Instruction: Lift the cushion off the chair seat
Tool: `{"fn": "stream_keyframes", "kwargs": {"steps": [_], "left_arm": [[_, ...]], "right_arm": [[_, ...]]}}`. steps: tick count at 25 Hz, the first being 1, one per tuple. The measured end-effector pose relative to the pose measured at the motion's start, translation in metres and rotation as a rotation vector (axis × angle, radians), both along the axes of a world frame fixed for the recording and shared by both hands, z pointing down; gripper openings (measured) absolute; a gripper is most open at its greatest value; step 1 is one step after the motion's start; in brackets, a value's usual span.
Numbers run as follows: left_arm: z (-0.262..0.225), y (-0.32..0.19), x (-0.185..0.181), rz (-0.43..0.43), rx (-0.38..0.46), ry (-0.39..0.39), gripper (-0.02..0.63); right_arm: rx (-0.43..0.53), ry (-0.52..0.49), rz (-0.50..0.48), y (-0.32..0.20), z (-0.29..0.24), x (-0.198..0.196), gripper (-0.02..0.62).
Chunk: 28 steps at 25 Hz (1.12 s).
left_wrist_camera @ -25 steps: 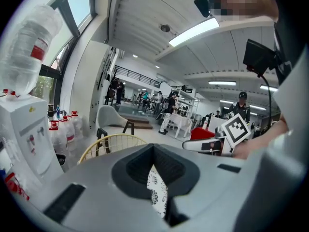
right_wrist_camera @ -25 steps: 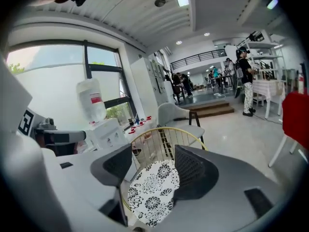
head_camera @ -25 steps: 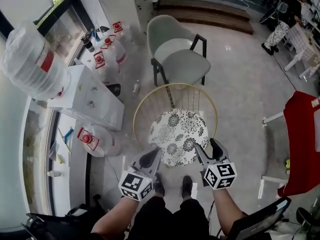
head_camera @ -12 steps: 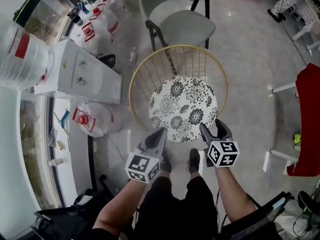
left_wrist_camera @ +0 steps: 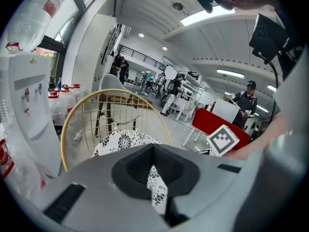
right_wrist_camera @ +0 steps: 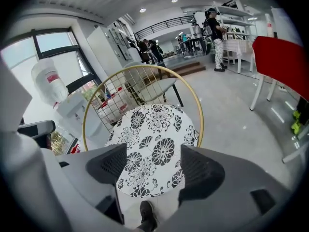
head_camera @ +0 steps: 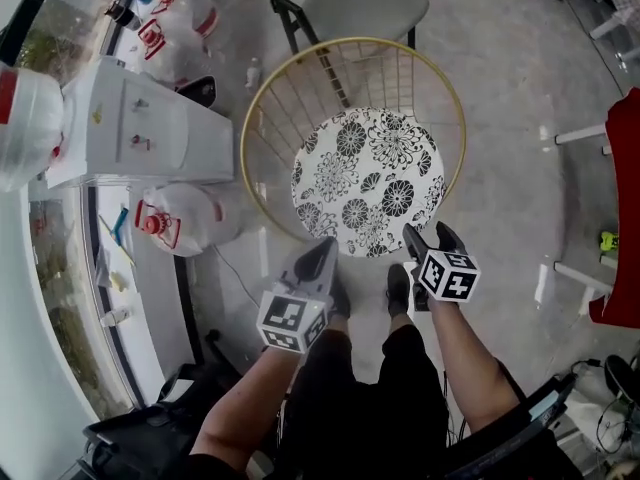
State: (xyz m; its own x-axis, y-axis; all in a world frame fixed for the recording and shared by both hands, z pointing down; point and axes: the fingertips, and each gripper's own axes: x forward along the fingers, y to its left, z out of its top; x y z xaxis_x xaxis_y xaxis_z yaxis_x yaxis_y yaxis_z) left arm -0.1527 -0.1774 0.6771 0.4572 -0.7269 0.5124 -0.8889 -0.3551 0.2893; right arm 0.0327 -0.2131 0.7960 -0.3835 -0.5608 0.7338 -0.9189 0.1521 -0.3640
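Just short of the chair's near edge, both forearms reach forward and down, with a gripper in each hand. To the left, the left gripper (head_camera: 322,253) tilts gently downward, jaws drawn to a narrow slit with nothing caught in it. Only a sliver of floral print shows through from beyond. To the right, the right gripper (head_camera: 428,236) pitches more steeply, marker cube facing up. Jaws spread wide, having just been opening, with nothing between the pads.

Directly ahead of both grippers, and framed between the right one's jaws, lies the cushion (head_camera: 368,180). Round, white with black flowers, flat on the seat of the gold wire chair (head_camera: 255,108). Near edge close to the right gripper's tips, apart from them as far as can be told. Below and between the grippers, two dark shoes (head_camera: 398,286) on the pale polished floor (head_camera: 520,168).

Beyond the wire chair stands a grey armchair (head_camera: 365,3) on black legs. Off to the left gripper's left, a white water dispenser (head_camera: 150,128), with clear water jugs (head_camera: 180,218) on the floor beside it and further back. Well to the right gripper's right, red furniture (head_camera: 625,218) on white legs. Far down the room, in the right gripper view, several people (right_wrist_camera: 215,18) stand near shelving and a staircase.
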Motion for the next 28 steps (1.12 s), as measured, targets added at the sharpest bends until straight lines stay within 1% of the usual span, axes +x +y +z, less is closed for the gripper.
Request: {"fn": "stream_keyframes", "kwargs": {"steps": [4,9,11,14,17,19,24,28], "left_arm": [[0.020,0.002,0.004,0.018,-0.025,-0.005,0.006],[0.050,0.002,0.010,0.049,-0.037,-0.019,0.006],[0.059,0.001,0.010,0.057,-0.045,-0.023,0.006],[0.065,-0.004,0.006,0.053,-0.055,-0.019,0.006],[0.072,-0.002,0.004,0.046,-0.070,-0.010,0.006],[0.077,0.002,0.003,0.051,-0.080,-0.012,0.006],[0.088,0.005,0.002,0.054,-0.089,-0.015,0.006],[0.094,0.008,-0.001,0.042,-0.091,-0.015,0.006]], "right_arm": [[-0.074,0.004,0.031,0.010,0.037,0.007,0.348],[-0.164,-0.041,0.086,0.018,0.086,0.012,0.368],[-0.197,-0.041,0.108,0.022,0.103,0.015,0.374],[-0.244,-0.027,0.140,0.022,0.125,0.018,0.377],[-0.288,-0.042,0.189,0.024,0.142,0.019,0.377],[-0.306,-0.062,0.220,0.026,0.152,0.017,0.377],[-0.320,-0.094,0.233,0.026,0.171,0.004,0.377],[-0.365,-0.124,0.251,0.030,0.188,-0.003,0.373]]}}
